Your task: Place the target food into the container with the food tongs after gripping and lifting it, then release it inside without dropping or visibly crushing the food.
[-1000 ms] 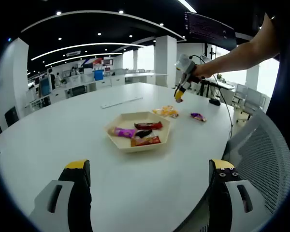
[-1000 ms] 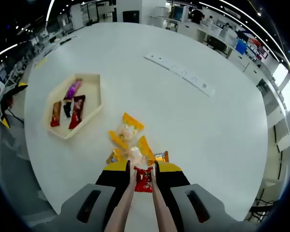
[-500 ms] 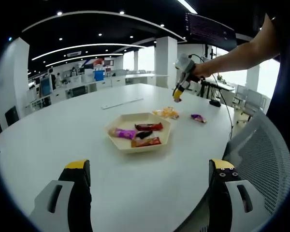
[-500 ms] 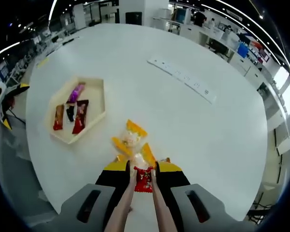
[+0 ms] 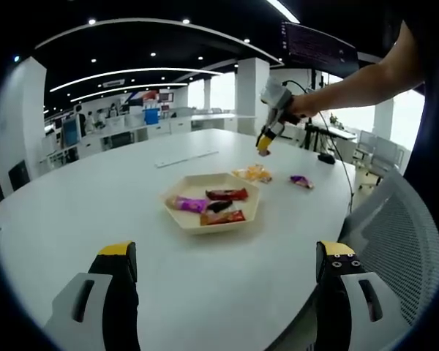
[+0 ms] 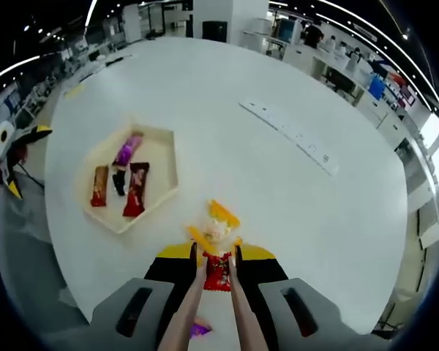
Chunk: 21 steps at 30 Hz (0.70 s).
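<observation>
Table (image 5: 95,197): round, white, bare save for a long white strip (image 6: 289,131) beyond the hexagonal tray (image 6: 164,172). Room: open-plan office with desks, white columns and ceiling light strips. The tray holds four wrapped snacks. Orange-wrapped snacks (image 6: 218,223) lie on the table just beside the tray. The right hand-held gripper (image 6: 216,257) drives tongs clamped on a red snack packet (image 6: 218,272), held above the orange-wrapped snacks. The left hand-held gripper (image 5: 227,256) has its jaws wide apart, near the table edge.
</observation>
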### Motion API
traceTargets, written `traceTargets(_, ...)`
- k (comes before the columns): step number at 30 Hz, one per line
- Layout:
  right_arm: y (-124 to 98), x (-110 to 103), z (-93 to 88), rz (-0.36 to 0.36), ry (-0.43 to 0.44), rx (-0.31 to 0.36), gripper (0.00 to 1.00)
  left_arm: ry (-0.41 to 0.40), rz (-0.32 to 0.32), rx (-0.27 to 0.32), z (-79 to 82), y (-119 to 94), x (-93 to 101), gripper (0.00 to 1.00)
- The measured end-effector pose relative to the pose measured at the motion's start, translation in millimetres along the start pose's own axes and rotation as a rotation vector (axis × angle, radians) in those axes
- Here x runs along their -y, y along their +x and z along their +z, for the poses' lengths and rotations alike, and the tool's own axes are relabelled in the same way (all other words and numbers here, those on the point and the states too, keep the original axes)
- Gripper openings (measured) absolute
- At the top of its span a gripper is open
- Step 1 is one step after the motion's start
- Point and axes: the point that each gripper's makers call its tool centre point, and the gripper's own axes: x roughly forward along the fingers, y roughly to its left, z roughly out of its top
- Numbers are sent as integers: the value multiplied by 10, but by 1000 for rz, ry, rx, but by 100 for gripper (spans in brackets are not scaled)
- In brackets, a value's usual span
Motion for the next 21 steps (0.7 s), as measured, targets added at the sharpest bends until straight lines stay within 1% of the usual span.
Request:
traceTargets(16, 69, -275, 330, 39, -61, 26, 20, 3, 4, 3, 10, -5, -7, 99)
traceTargets(21, 101, -383, 474, 51, -83, 41, 20, 2, 6, 7, 20, -11, -7, 99)
